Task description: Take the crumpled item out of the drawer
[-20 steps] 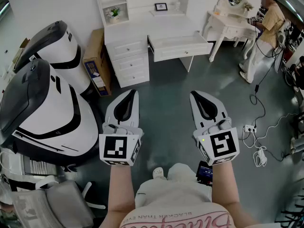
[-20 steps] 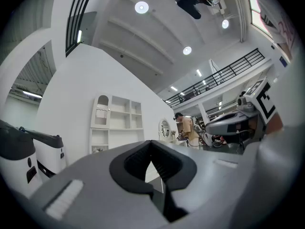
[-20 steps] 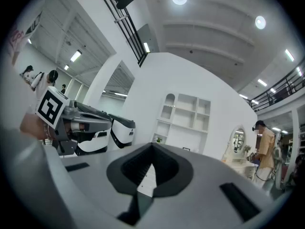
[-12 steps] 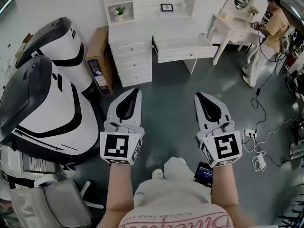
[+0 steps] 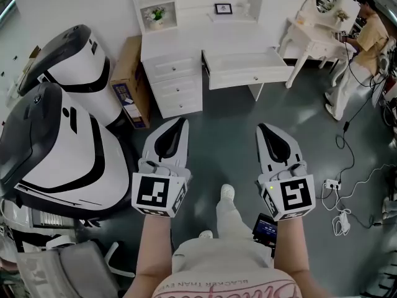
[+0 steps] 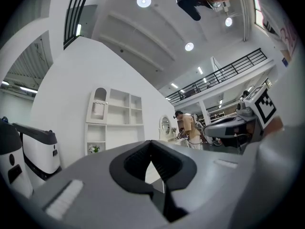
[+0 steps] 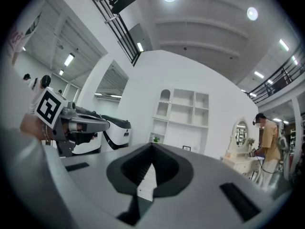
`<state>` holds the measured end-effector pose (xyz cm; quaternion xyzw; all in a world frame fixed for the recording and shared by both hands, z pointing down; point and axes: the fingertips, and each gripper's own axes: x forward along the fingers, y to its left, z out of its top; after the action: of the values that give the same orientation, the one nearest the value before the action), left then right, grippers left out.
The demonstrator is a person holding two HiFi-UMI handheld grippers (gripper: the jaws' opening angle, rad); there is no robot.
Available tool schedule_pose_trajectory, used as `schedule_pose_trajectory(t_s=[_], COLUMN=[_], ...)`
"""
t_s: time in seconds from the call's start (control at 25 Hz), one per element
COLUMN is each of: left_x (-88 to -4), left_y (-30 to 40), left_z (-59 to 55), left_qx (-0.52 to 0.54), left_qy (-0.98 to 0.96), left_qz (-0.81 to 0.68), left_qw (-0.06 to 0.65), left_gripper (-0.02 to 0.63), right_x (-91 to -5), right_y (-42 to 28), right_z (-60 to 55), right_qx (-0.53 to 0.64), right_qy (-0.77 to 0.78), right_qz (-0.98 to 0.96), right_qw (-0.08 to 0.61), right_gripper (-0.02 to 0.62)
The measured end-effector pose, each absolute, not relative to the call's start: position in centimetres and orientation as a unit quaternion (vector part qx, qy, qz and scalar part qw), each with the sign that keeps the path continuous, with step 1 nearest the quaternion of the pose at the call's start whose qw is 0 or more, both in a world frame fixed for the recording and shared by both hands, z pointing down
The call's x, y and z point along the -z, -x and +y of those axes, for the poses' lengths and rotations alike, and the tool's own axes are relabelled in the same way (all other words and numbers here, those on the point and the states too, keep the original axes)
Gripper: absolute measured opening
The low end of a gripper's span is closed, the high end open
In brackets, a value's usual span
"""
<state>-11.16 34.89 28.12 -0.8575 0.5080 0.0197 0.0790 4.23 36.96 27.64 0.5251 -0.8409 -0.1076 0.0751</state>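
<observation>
Both claws are up in front, side by side over the grey floor [image 5: 223, 135], well apart from the furniture ahead. The left claw [image 5: 180, 121] is pinched shut, its 2 jaws meeting at the tip with nothing between them. The right claw [image 5: 263, 128] is closed the same way, also empty. Straight ahead stands the white desk [image 5: 186, 42]. Its wide drawer [image 5: 251, 78] is pulled out, to the right of a stack of 3 closed drawers [image 5: 177, 85]. The crumpled item can't be made out from here, as the drawer's inside is too pale and far off to read. A cardboard box [image 5: 127, 79] sits just beside the desk's left side, and a person [image 5: 366, 42] stands far right.
</observation>
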Motion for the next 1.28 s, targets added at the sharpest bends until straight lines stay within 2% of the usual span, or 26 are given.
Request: schedule_pose_trajectory(t_s=[0.68,1.28], left_x=[-27.1,-28.9], left_y=[4.7,4.5], left_z=[13.9,4.0], left_qx=[0.001,0.015], left_qy=[0.83,0.819], left_qz=[0.551,0.569], left_qw=[0.086,0.069], left_gripper=[0.011,0.011], right_x=[-26.8,-29.0], right_y=[-10.2,-11.0], right_z=[14.2,3.9], right_qx=[0.111,0.093], right_qy=[-0.471,-0.457], right_qz=[-0.872,-0.88], right_qw=[0.077,0.088], right_gripper=[0.005,0.005])
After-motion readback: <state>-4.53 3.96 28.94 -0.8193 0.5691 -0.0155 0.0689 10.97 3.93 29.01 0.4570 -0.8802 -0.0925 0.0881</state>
